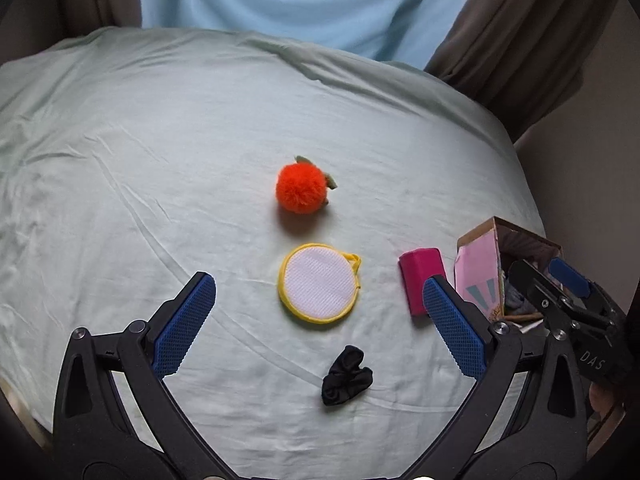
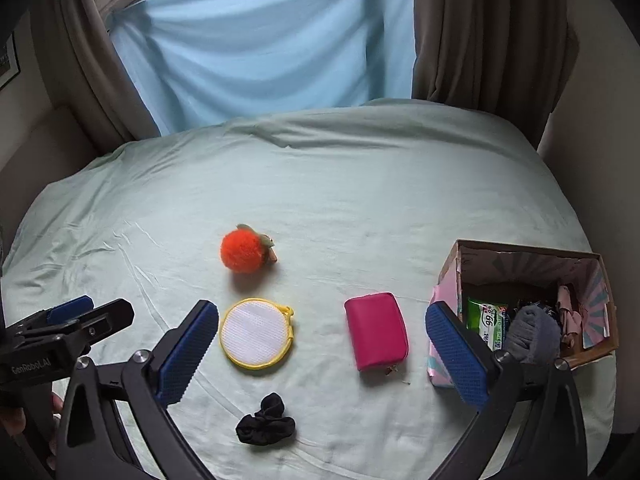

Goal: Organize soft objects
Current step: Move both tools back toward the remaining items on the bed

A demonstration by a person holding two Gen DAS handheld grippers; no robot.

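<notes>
Four soft items left on bedsheet (image 2: pixel 320 184); both grippers (image 1: pixel 320 320) (image 2: pixel 320 344) spread wide, empty. Next, likely: right grabs pink pouch (image 2: pixel 376 330), drops into cardboard box (image 2: pixel 528 252).

A bed (image 2: pixel 320 184) with a pale green sheet holds all the things. The sheet has many small wrinkles. Near the middle of the frame sits a fluffy orange ball (image 2: pixel 243 251) with little green leaves. Just below it lies a round white pad (image 2: pixel 256 333) with a yellow edge. To the right of the pad lies a pink pouch (image 2: pixel 376 330). At the bottom middle lies a small black scrunchie (image 2: pixel 266 426). At the right edge stands an open cardboard box (image 2: pixel 524 254).
</notes>
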